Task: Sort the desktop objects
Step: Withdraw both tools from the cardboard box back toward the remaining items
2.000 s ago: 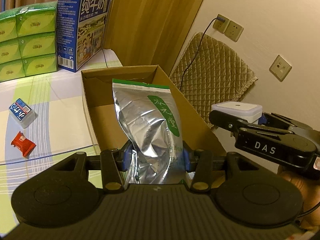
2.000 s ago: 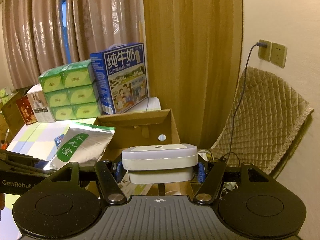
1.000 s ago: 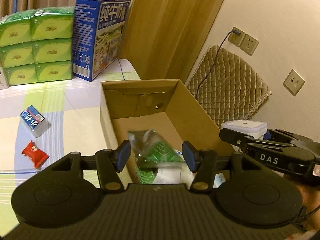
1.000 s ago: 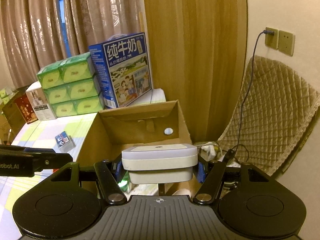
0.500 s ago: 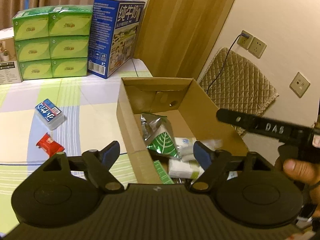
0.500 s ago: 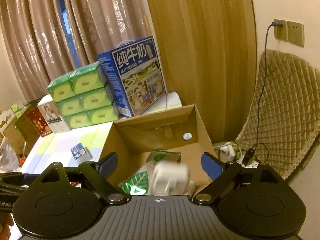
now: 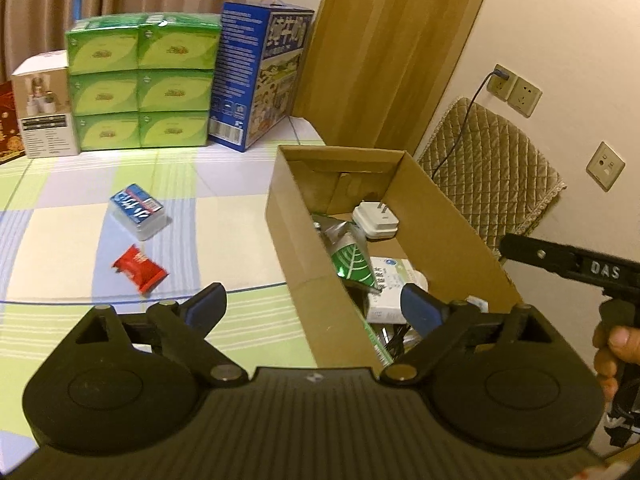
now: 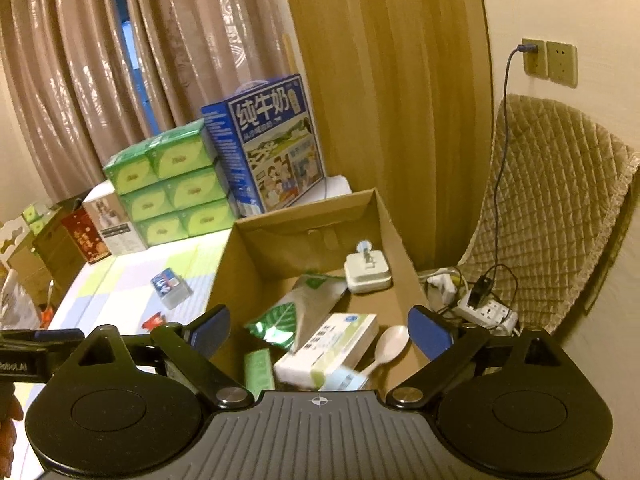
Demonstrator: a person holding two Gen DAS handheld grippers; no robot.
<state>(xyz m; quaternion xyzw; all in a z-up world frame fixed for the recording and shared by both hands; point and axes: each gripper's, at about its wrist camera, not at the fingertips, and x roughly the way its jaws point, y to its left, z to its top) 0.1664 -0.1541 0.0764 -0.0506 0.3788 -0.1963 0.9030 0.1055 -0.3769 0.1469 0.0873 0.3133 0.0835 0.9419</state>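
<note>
While both grippers hang over the box with nothing held, seems a pause between two picks. Left gripper: fingers spread wide, empty, astride the near wall of the box. Right gripper: fingers also spread wide, empty, above the inside of the box.

Already in the box: white charger near the far wall, foil pouch in the middle, white carton beside it, plastic spoon near the right wall.

Left on the counter, outside the box: a card pack and, nearer, a red packet, a little apart from each other. Probably next: swing the left gripper to the left, lower over the red packet, close on it.

In the way: only the box wall under the left fingers, so lift first, then move sideways. Packet is flat and thin, so a low approach is needed. Green tissue packs and milk carton at the back, well apart from the path.
</note>
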